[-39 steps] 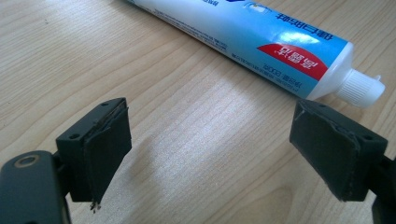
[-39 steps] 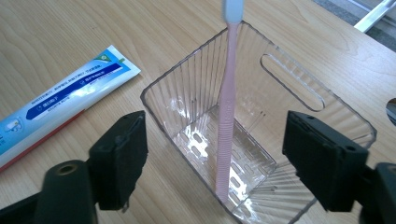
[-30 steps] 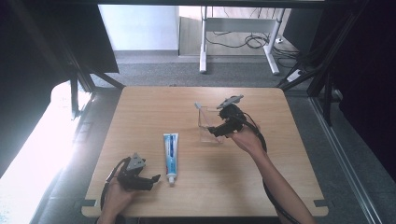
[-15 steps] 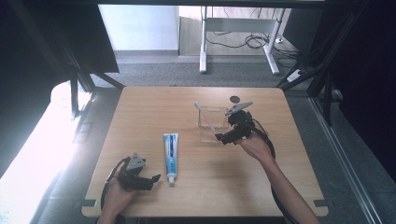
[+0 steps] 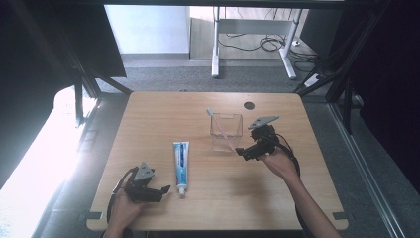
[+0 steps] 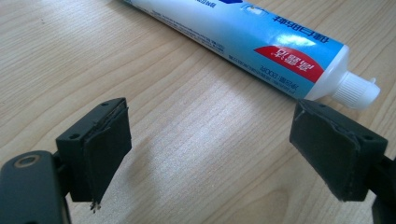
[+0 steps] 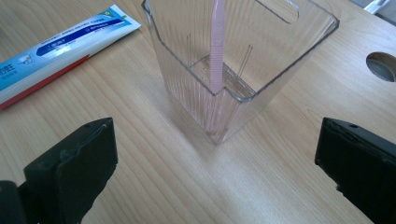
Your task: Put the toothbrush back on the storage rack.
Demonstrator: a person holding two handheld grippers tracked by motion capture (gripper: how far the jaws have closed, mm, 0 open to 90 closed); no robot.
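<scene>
On the wooden counter, seen from the high view, a pink toothbrush stands tilted in a clear plastic holder a little right of the frame's centre. Its long axis slants: the head pokes out above the holder's upper-left rim and the handle runs down toward the lower right corner of the holder's floor. In the right gripper view the toothbrush rises from the holder at the middle of the frame toward the top edge, its foot resting in the near corner of the holder.

The right claw sits just to the lower right of the holder, pointing toward it at the left. Its jaws have just been opening and now stand spread wide, with nothing between them but bare counter; the holder is ahead of them, not touched.

A toothpaste tube lies flat left of centre, its long axis running nearly up and down the frame, white cap at the lower end. The left claw rests at the lower left, spread and empty, aimed rightward at the cap. In the left gripper view the tube crosses the upper part of the frame, its cap just beyond the right-hand jaw.
</scene>
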